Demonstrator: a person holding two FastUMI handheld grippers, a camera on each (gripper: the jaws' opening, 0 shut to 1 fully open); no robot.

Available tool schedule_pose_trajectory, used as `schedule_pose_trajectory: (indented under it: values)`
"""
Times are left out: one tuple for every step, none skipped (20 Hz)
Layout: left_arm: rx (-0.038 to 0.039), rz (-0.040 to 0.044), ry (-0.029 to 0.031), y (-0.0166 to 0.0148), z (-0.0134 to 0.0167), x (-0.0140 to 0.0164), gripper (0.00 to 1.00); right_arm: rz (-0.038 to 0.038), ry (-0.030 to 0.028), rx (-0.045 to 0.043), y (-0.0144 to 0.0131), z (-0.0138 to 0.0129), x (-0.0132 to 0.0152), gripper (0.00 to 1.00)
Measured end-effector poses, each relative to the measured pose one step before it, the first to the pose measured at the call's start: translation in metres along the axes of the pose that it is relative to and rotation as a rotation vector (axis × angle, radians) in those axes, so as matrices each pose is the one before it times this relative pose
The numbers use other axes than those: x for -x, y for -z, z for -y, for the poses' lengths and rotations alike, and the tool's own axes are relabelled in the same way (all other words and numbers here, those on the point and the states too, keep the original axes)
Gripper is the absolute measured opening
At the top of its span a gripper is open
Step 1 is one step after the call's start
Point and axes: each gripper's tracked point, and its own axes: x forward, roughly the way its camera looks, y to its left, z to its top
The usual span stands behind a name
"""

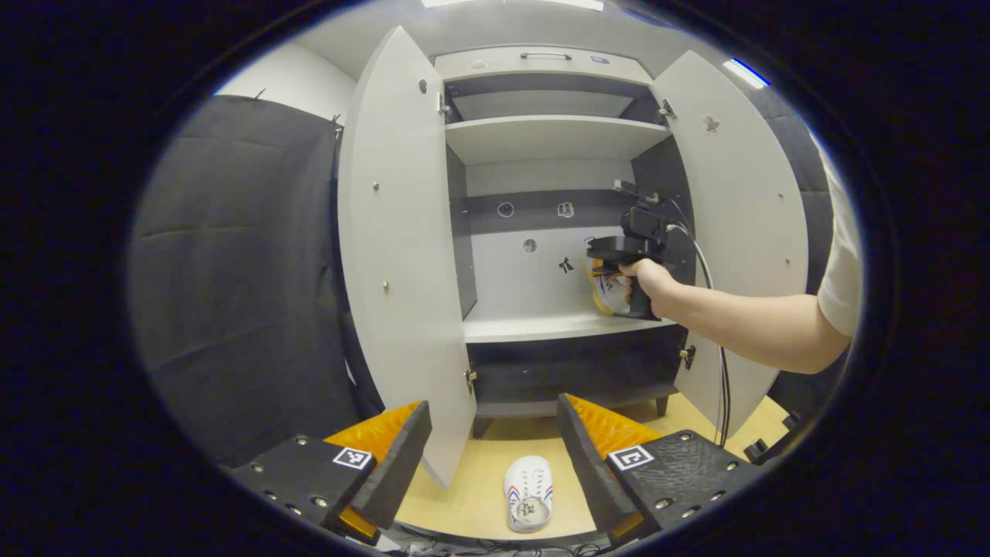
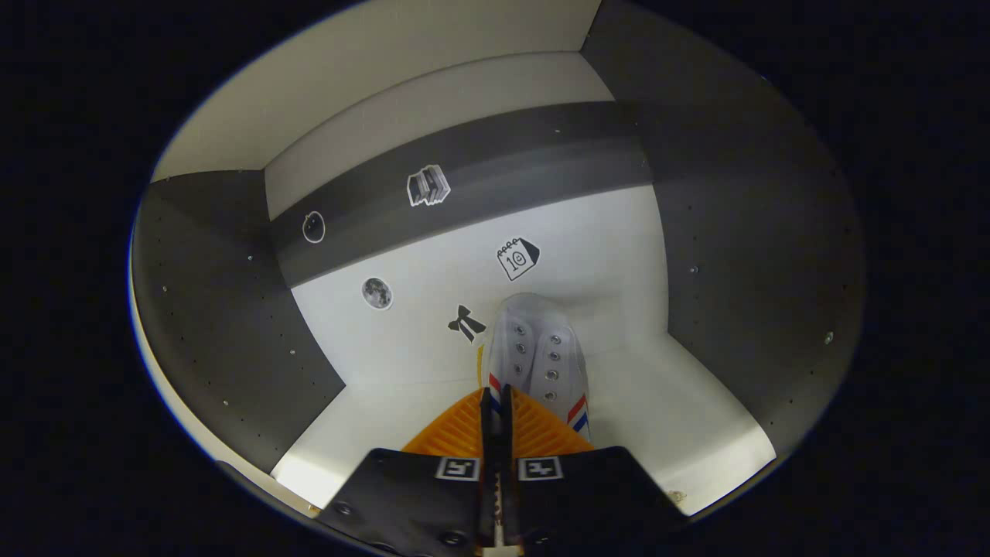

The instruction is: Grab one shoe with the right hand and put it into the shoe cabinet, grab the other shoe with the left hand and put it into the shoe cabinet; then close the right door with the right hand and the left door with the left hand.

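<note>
The shoe cabinet (image 1: pixel 553 329) stands with both doors open. A hand holds my right gripper (image 1: pixel 611 251) inside it, above the middle shelf, with a white shoe (image 1: pixel 611 292) hanging from it. In the right gripper view my right gripper (image 2: pixel 495 398) is shut on the rim of that white shoe (image 2: pixel 537 352), which has red and blue stripes and points toe-first at the back wall, just over the shelf (image 2: pixel 681 418). The other white shoe (image 1: pixel 529 493) lies on the floor before the cabinet. My left gripper (image 1: pixel 495 456) hangs open above it, holding nothing.
The left door (image 1: pixel 402 255) swings out toward me and the right door (image 1: pixel 742 232) stands open behind the person's arm (image 1: pixel 742 325). A cable (image 1: pixel 723 387) drops from the right gripper past the right door. Black cloth (image 1: pixel 240 271) covers the left wall. Small stickers (image 2: pixel 518 257) dot the cabinet's back.
</note>
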Motion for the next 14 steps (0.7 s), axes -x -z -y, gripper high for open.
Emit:
schedule_pose_trajectory:
  values:
    - [0.02394,-0.01144,-0.01291,0.00461,0.00169,0.00264,0.97,0.02880,-0.00981,-0.00677,-0.00563,-0.00045,0.00114,0.09]
    - [0.02578,-0.01313,-0.00717,0.00372,0.00301,0.00328,0.97,0.03810,-0.01337,-0.00333,-0.00914,-0.00288,0.00253,0.10]
    - [0.02215,-0.01431,-0.00780,0.00656,0.00276,0.00201,0.97,0.02976,-0.00397,0.01273,-0.00639,-0.00124,0.00306,0.22]
    - [0.01716,-0.01544,-0.01095,0.00543,0.00171,0.00097,0.94,0.01604,-0.00171,0.02135,-0.00083,-0.00073,0.00350,0.25]
    - [0.01423,-0.01198,-0.00714,0.00555,0.00275,0.00223,0.94,0.00854,-0.01837,0.02589,-0.00121,-0.00486,0.00758,0.50]
    - [0.00838,-0.01301,-0.00494,0.00481,0.00311,0.00243,0.94,0.01012,-0.01384,0.02583,0.00124,-0.00389,0.00545,0.75]
    - [0.00053,-0.01177,-0.00766,0.00711,0.00151,0.00281,0.94,0.00398,-0.00463,0.02049,0.00113,-0.00313,0.01039,1.00]
    - [-0.00613,-0.00803,-0.00978,0.00279,0.00024,0.00152,0.98,0.00596,-0.01139,0.01013,0.00216,-0.00342,0.00942,0.98]
    - [-0.00712,-0.00118,-0.00401,0.00190,0.00084,0.00025,0.94,0.00113,-0.01385,0.00326,0.00205,-0.00456,0.01012,0.98]
    - [-0.00615,-0.00217,0.00002,0.00081,0.00096,0.00010,0.94,0.00170,-0.01394,0.00222,0.00263,-0.00433,0.01177,0.98]
    - [-0.00473,-0.00109,0.00443,0.00179,0.00033,0.00065,0.94,0.00405,-0.00625,0.00083,0.00169,-0.00206,0.01209,0.98]
    - [-0.00387,0.00131,0.00800,0.00051,0.00042,-0.00045,0.94,-0.00013,-0.00359,-0.00666,0.00267,-0.00163,0.01274,0.98]
    - [-0.00350,0.00138,0.00780,0.00169,-0.00103,-0.00107,0.91,0.00127,-0.00917,-0.01371,0.00261,-0.00336,0.01161,0.98]
    - [0.00092,0.00031,0.00782,0.00159,-0.00214,-0.00216,0.91,0.00381,-0.00984,-0.00861,0.00348,-0.00374,0.01096,0.98]
